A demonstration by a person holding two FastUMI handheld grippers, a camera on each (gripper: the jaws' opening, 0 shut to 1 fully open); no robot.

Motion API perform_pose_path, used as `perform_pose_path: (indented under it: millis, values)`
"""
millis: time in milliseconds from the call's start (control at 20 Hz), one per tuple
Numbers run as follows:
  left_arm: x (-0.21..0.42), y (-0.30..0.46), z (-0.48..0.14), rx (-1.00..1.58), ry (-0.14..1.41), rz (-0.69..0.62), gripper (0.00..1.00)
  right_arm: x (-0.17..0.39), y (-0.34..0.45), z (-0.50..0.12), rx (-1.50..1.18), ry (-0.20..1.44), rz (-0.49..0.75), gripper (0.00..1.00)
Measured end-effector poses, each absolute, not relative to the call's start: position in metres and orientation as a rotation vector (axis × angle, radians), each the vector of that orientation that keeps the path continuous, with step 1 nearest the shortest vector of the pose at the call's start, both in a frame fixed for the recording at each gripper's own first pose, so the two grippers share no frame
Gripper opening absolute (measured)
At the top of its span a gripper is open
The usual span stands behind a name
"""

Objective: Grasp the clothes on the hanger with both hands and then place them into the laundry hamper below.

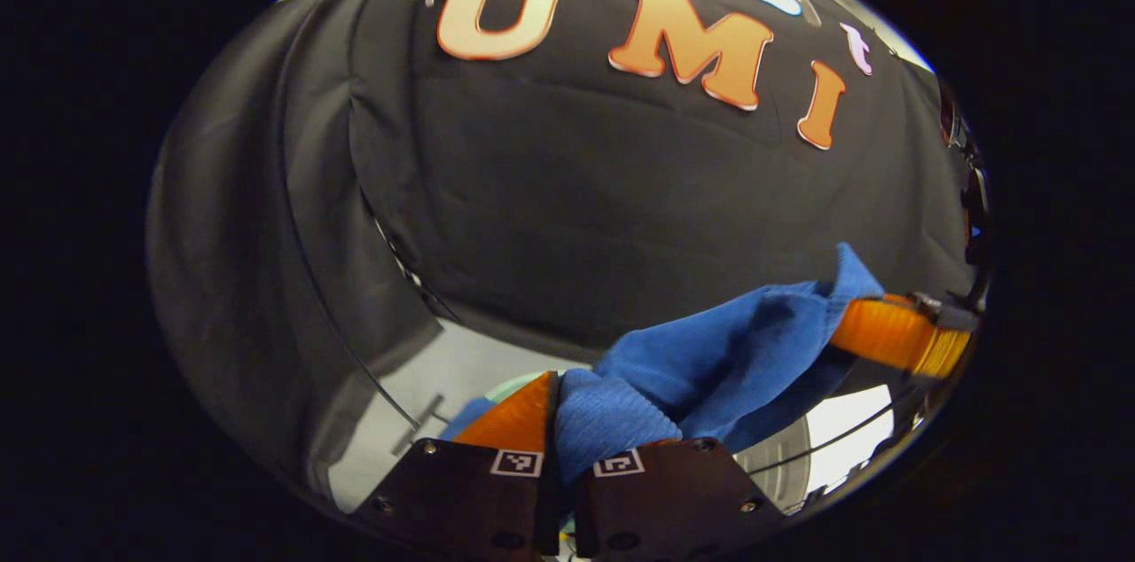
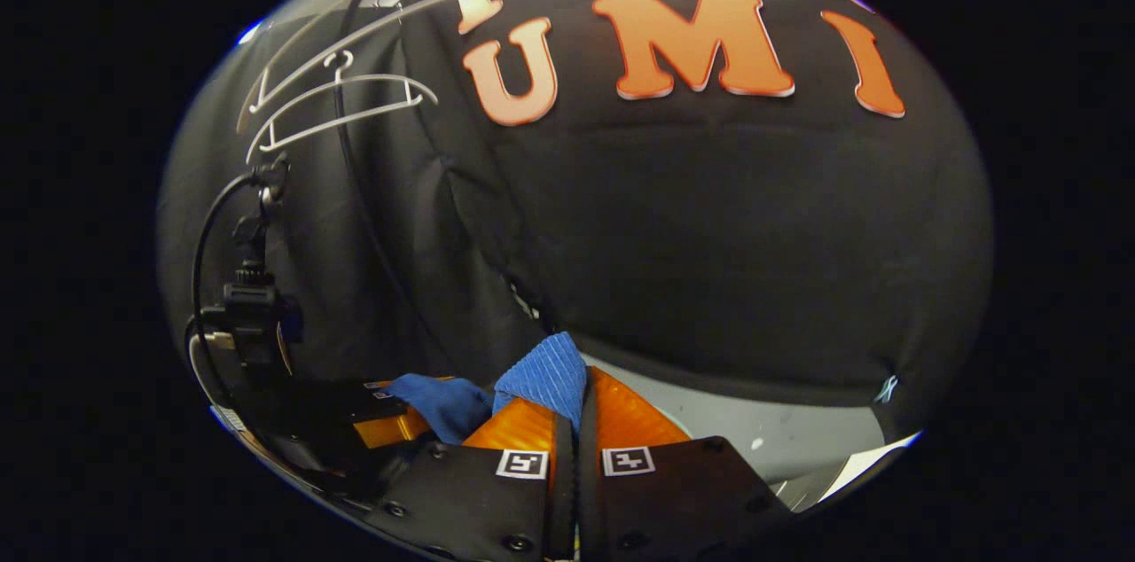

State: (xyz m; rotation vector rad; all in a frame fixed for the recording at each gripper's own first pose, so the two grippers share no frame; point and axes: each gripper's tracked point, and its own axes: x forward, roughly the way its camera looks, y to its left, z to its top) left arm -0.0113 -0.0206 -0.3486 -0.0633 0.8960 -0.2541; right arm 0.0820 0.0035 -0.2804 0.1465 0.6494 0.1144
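Left gripper (image 1: 557, 420) pinched on bunched blue garment (image 1: 709, 367), cloth stretching across to right gripper's orange fingers (image 1: 896, 336), right gripper (image 2: 572, 420) clamped on a blue fold (image 2: 545, 376), bare white hanger (image 2: 341, 105) far off, high against black cloth wall (image 2: 709, 234)

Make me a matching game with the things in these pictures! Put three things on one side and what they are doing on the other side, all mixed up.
Things:
1. blue garment
2. white hanger
3. right gripper

States:
A. hanging bare, up high by the black wall
B. stretched between two grippers
C. shut, with a blue fold poking up between its orange fingers

Pairs: 1-B, 2-A, 3-C

The left gripper pinches the garment's other end.
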Motion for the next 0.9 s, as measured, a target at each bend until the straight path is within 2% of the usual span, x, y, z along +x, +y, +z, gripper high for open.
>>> perform_pose_path:
  millis: [250,500,550,650,850,900]
  values:
    - [-0.053,-0.024,-0.384,-0.073,1.025,-0.241,0.10,0.043,0.007,-0.346,0.171,0.872,0.099,0.09]
    - [-0.079,-0.014,-0.395,-0.102,1.073,-0.222,0.14,0.036,-0.003,-0.382,0.219,0.952,0.026,0.13]
    - [-0.082,-0.014,-0.395,-0.109,1.083,-0.217,0.18,0.037,-0.003,-0.389,0.224,0.963,0.020,0.16]
    - [-0.084,-0.014,-0.394,-0.128,1.088,-0.213,0.21,0.033,0.000,-0.405,0.228,0.992,0.013,0.15]
    - [-0.084,0.000,-0.391,-0.095,1.075,-0.155,0.74,0.031,-0.010,-0.408,0.209,0.996,-0.015,0.96]
    - [-0.083,0.003,-0.388,-0.094,1.074,-0.147,0.87,0.031,-0.010,-0.409,0.209,0.991,-0.021,0.98]
